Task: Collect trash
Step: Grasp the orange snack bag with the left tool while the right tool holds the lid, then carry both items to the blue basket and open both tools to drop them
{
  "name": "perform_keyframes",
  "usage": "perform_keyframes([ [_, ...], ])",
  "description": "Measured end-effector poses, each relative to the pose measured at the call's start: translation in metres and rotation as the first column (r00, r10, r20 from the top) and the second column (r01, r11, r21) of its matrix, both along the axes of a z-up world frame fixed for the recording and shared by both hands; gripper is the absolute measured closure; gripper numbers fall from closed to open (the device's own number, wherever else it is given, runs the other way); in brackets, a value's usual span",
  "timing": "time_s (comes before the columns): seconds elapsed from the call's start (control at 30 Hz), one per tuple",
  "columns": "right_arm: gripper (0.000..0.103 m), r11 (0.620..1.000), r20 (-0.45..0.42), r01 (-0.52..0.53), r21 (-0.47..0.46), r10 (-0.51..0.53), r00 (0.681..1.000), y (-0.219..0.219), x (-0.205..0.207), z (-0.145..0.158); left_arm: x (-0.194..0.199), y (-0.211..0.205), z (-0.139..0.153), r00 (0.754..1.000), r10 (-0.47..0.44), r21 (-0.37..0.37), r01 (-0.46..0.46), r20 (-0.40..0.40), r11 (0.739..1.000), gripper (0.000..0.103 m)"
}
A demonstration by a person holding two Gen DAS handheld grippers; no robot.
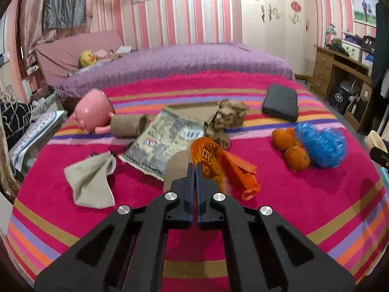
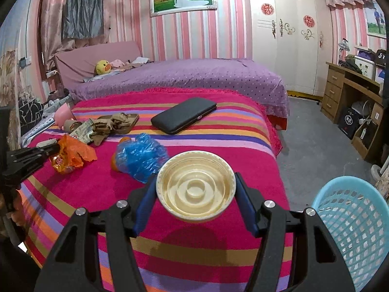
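Right tongs (image 2: pixel 195 196) clamped on cream cup (image 2: pixel 195 189); blue basket (image 2: pixel 355 221) just rightward. Left tongs (image 1: pixel 195 168) clenched, pinching orange wrapper (image 1: pixel 218 165) edge.

Left tool (image 1: pixel 194 168): black angular linkage arms with cut-out slots; four round silver screws across the joints; dark blue fingers (image 1: pixel 190 189); right tool (image 2: pixel 195 189): same black frame, four silver screws, blue pads (image 2: pixel 145 199) on the inner faces

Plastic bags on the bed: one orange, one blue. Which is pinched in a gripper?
The orange bag, caught in the shut left gripper; the blue bag lies free beside the oranges.
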State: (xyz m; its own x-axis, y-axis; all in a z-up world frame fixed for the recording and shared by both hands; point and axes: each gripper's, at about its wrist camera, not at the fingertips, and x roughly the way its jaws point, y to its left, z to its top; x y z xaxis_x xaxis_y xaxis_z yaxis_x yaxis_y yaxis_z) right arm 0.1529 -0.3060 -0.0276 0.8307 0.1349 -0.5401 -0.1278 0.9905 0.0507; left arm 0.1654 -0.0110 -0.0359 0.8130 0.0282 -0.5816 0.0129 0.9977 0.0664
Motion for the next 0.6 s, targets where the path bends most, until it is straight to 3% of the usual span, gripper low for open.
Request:
perform_keyframes([
  [0.17,0.042,1.0,0.013,0.014,0.006,-0.014,1.0,-0.015,-0.003,0.004,-0.019,-0.004,0.019,0.998,0.001,-0.006,-0.001,0.055,1.0,0.103],
  [0.33,0.042,0.998,0.033,0.045,0.035,-0.046,0.998,-0.038,-0.006,0.011,-0.043,-0.026,0.051,0.986,-0.017,0.051,0.008,0.167,0.999,0.103],
  [0.6,0.042,0.991,0.057,0.123,0.06,-0.126,0.99,-0.089,-0.019,0.023,-0.057,-0.077,0.082,0.974,-0.088,0.023,0.085,0.211,0.996,0.103],
])
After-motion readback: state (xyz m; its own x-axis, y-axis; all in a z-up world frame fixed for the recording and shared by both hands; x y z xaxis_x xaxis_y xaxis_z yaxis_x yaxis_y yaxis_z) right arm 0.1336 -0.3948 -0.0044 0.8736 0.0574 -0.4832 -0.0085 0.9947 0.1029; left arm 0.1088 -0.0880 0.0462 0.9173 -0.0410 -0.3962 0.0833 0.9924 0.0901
